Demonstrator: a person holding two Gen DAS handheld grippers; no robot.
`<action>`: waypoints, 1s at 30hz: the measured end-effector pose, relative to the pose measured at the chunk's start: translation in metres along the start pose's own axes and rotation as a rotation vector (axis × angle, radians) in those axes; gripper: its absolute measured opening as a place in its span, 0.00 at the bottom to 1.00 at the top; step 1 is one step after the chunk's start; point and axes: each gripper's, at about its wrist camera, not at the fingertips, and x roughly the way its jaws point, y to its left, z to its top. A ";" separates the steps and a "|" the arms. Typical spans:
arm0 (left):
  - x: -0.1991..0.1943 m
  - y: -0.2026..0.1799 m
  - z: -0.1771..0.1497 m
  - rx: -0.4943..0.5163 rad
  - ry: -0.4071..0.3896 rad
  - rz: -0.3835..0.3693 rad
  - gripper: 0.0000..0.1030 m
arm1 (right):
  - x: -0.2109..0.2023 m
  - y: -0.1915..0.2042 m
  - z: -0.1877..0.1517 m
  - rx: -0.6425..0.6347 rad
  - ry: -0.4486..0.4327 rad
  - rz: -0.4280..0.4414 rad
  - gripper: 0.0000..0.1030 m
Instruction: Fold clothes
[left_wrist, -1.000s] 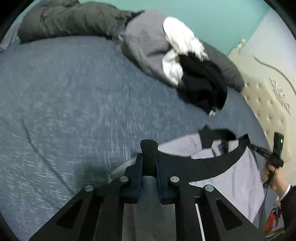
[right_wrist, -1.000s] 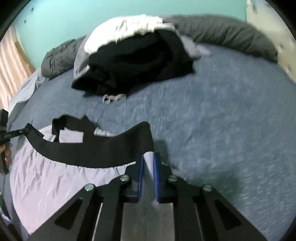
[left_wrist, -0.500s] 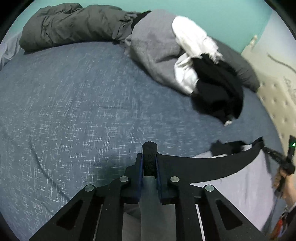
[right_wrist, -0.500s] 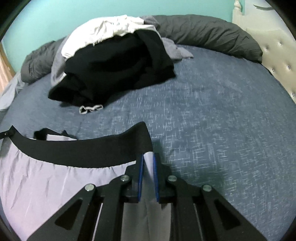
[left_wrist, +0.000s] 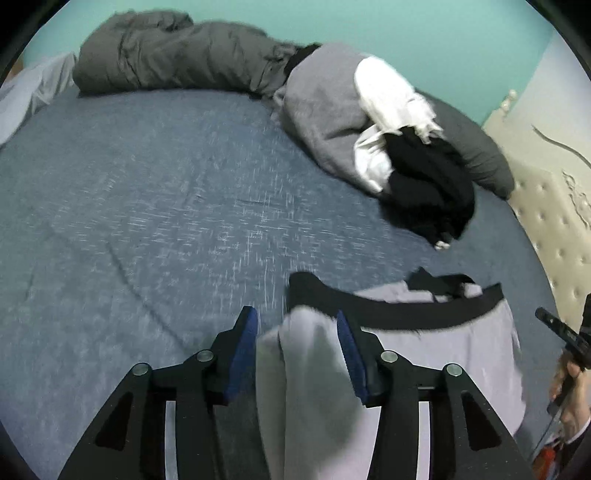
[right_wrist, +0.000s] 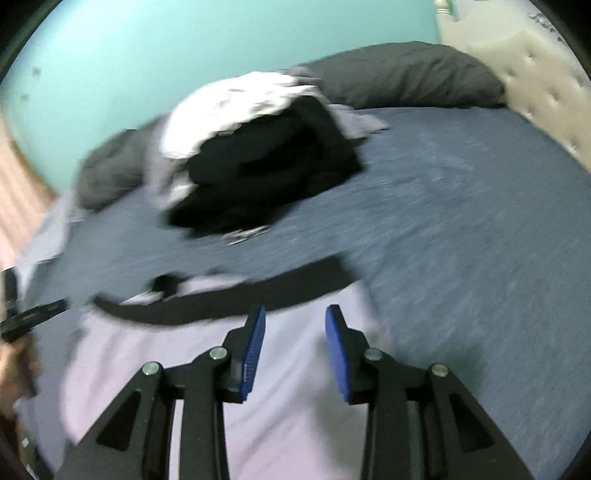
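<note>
On the blue bedsheet (left_wrist: 155, 206), left gripper (left_wrist: 297, 325) and right gripper (right_wrist: 295, 321) gape empty above the lilac skirt (right_wrist: 295, 387), whose waistband corner (left_wrist: 306, 291) may bunch.

Home bedroom: blue bed (left_wrist: 155, 206) filling view, tufted headboard (left_wrist: 554, 221) at 3 o'clock, dark pillow (right_wrist: 406, 77) at 1, clothes pile (left_wrist: 388, 136) at 1, teal wall (left_wrist: 406, 33) at 12.
</note>
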 end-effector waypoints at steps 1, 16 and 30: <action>-0.011 0.000 -0.007 -0.008 -0.012 -0.015 0.48 | -0.008 0.011 -0.013 0.000 0.008 0.043 0.33; -0.079 0.020 -0.157 -0.246 -0.085 -0.087 0.60 | -0.007 0.143 -0.180 -0.023 0.173 0.195 0.21; -0.088 0.025 -0.204 -0.222 -0.139 -0.102 0.60 | 0.037 0.161 -0.200 -0.054 0.209 -0.014 0.15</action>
